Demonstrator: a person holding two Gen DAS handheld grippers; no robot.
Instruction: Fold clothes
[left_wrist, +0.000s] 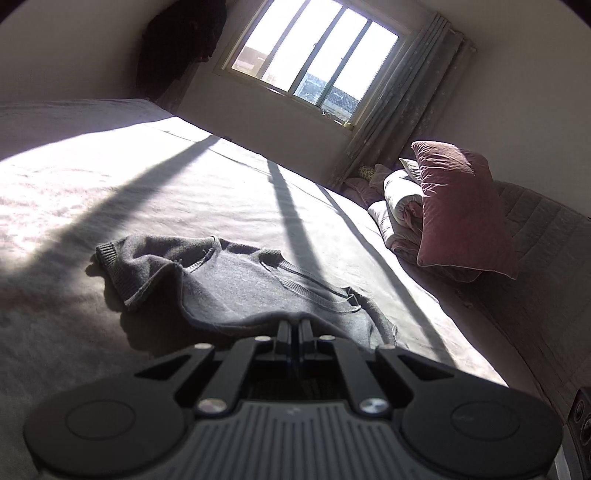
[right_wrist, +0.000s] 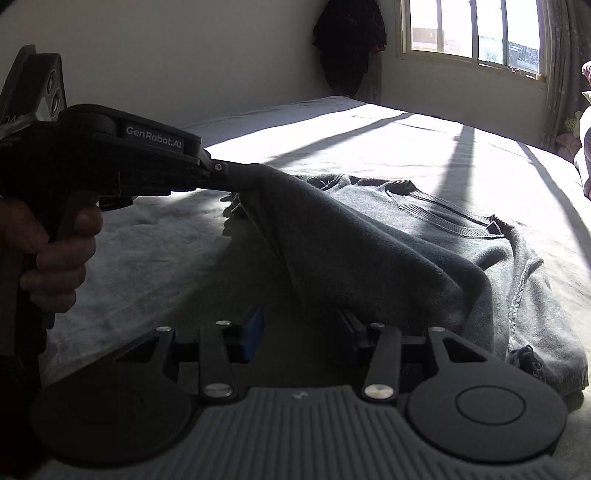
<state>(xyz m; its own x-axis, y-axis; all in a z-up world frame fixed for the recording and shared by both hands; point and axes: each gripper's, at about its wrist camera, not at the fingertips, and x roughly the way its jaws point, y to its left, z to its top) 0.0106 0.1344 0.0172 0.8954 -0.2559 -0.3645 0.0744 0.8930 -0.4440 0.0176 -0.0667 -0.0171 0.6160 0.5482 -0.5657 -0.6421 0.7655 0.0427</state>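
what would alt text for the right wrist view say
The left gripper, held in a hand, pinches and lifts an edge of a dark grey sweater off a sunlit bed. The right gripper waits open below the raised fold.

bare bed (left_wrist: 184, 192) beyond sweater (left_wrist: 240, 280); pillows (left_wrist: 461, 206) block headboard side.

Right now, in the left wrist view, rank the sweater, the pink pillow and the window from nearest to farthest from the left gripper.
1. Sweater: clamped in the left gripper, spread just ahead.
2. Pink pillow: far right, at the bed's head.
3. Window: top centre, on the wall beyond the bed.
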